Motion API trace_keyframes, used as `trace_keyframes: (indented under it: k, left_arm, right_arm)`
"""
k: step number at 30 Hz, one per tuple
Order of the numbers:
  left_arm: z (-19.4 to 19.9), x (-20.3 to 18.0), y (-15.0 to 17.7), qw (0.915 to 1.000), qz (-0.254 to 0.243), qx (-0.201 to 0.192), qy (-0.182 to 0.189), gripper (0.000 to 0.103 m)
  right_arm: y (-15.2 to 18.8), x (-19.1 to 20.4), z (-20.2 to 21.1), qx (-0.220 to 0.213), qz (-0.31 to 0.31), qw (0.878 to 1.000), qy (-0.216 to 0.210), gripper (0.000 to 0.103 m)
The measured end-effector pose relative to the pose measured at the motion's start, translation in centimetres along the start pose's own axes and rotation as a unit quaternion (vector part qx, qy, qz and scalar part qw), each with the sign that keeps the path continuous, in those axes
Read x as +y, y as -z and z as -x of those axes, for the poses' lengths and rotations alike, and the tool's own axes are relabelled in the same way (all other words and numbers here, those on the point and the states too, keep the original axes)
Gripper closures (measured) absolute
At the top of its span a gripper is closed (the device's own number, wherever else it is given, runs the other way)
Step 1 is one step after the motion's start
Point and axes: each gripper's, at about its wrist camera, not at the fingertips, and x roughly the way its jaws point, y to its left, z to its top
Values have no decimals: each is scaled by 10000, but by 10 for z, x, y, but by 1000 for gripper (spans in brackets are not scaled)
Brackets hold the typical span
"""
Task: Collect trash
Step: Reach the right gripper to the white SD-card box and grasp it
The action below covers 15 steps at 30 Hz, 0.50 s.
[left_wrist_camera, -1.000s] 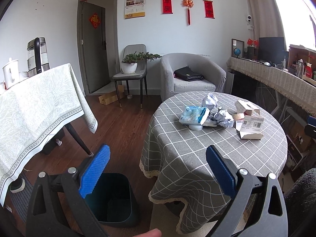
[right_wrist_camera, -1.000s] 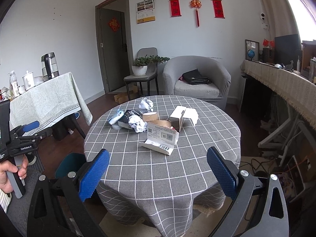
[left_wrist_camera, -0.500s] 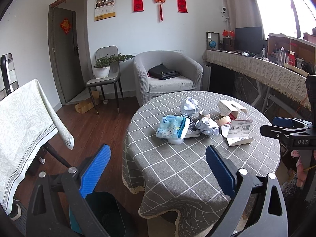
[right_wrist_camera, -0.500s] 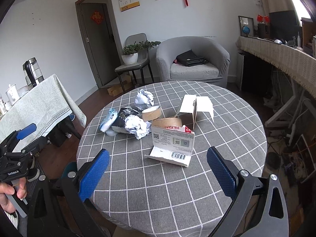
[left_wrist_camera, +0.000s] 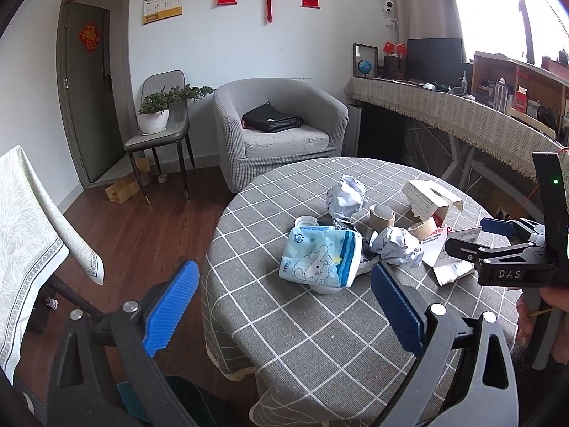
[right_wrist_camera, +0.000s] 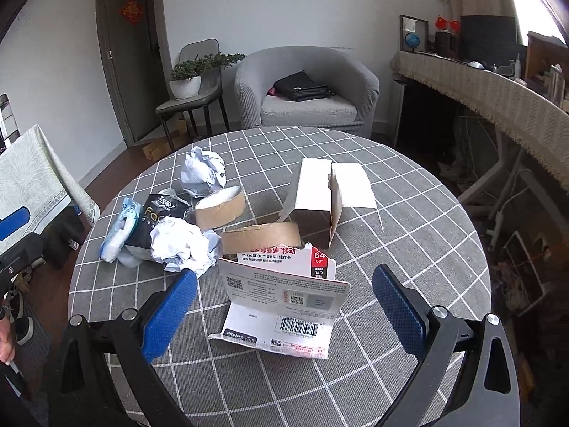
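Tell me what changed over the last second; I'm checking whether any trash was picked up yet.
Nothing picked up. Both grippers moved in toward the round grey checked table: the left gripper swung from the floor bin toward the light blue tissue pack; the right gripper closed on the white folded card packaging. Both stay open; trash unmoved.

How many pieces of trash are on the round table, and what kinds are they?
Crumpled paper balls: 2
Cardboard tape rings: 2
Soft packs, blue, black: 2
White box: 1
Card packaging: 1
Total: 8
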Motion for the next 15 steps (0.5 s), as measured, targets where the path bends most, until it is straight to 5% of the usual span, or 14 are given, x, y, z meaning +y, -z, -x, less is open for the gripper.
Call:
trace_keyframes:
  k: [9,15]
  left_arm:
    - [-34,3,-3,9973,-57,214,696,4]
    - [-55,0,-2,9950,-105,409,906,4]
  right_arm:
    - [-1,-3,-11,92,-137,9998,-103,3]
    - [0,-4,-26,430,-174,9979,-448,21]
